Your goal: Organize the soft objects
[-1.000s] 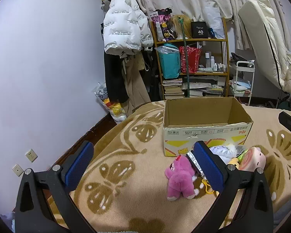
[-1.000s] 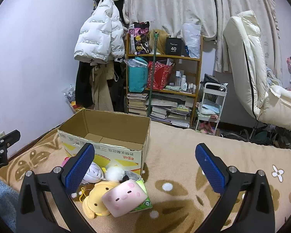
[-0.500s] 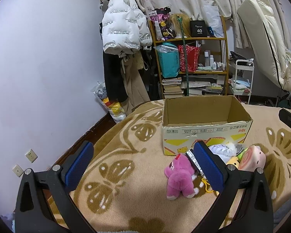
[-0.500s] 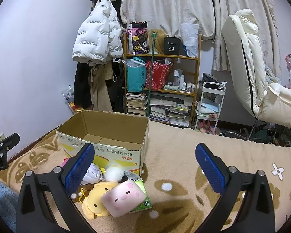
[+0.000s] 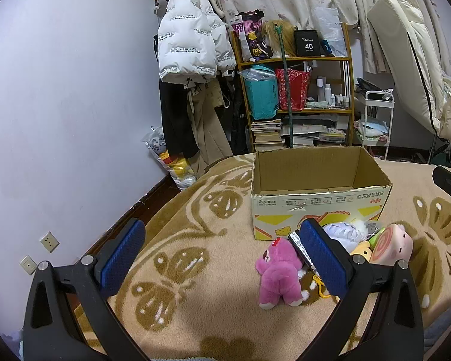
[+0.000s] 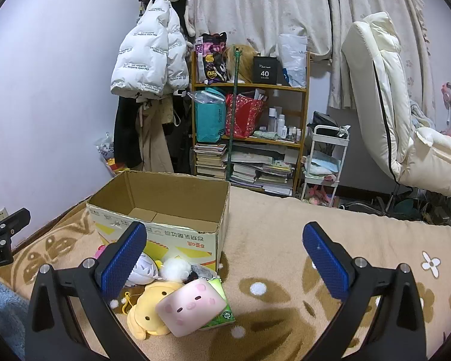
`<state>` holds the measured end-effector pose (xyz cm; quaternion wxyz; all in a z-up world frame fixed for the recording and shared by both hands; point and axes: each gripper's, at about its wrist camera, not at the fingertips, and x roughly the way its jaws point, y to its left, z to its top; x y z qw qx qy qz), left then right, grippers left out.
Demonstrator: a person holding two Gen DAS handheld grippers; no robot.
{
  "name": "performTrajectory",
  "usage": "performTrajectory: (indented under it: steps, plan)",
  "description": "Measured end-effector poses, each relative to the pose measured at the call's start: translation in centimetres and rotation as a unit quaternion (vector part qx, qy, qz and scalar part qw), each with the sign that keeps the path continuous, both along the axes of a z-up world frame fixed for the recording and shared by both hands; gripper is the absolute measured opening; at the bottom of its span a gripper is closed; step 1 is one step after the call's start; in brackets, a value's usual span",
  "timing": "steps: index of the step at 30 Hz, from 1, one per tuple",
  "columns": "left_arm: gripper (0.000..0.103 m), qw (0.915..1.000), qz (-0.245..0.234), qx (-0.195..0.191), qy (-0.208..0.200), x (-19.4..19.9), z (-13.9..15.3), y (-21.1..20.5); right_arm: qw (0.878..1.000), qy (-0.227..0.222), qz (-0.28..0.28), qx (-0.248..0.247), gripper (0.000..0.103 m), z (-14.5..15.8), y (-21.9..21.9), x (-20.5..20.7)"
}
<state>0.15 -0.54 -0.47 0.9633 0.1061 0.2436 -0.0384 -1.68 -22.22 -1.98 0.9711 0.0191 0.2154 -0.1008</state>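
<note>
An open cardboard box [image 5: 318,201] stands on the beige blanket; it also shows in the right wrist view [image 6: 165,225] and looks empty. Soft toys lie in front of it: a pink bear [image 5: 278,273], a pink pig cushion [image 6: 191,307] [image 5: 391,245], a yellow plush [image 6: 145,310], a white plush [image 6: 142,269] and a green tissue pack [image 6: 222,313]. My left gripper [image 5: 222,252] is open and empty, held above the blanket left of the bear. My right gripper [image 6: 224,258] is open and empty, above the blanket right of the toys.
A wooden shelf [image 6: 249,132] with bags and books stands behind the bed, next to a hanging white jacket [image 6: 150,63]. A white cart [image 6: 324,156] and a cream chair [image 6: 400,114] stand at the right. The wall [image 5: 60,105] is at the left.
Both views have shifted slightly; the box and toys sit a little lower in the right wrist view. Both grippers stay open and nothing was taken hold of.
</note>
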Motion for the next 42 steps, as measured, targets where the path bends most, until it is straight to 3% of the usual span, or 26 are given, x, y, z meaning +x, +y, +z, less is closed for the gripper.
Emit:
performTrajectory:
  steps: [42]
  plan:
    - [0.102,1.0000,-0.001,0.003,0.000,-0.04,-0.22,-0.27,1.000,0.002,0.000,0.004,0.103,-0.28,0.24,0.36]
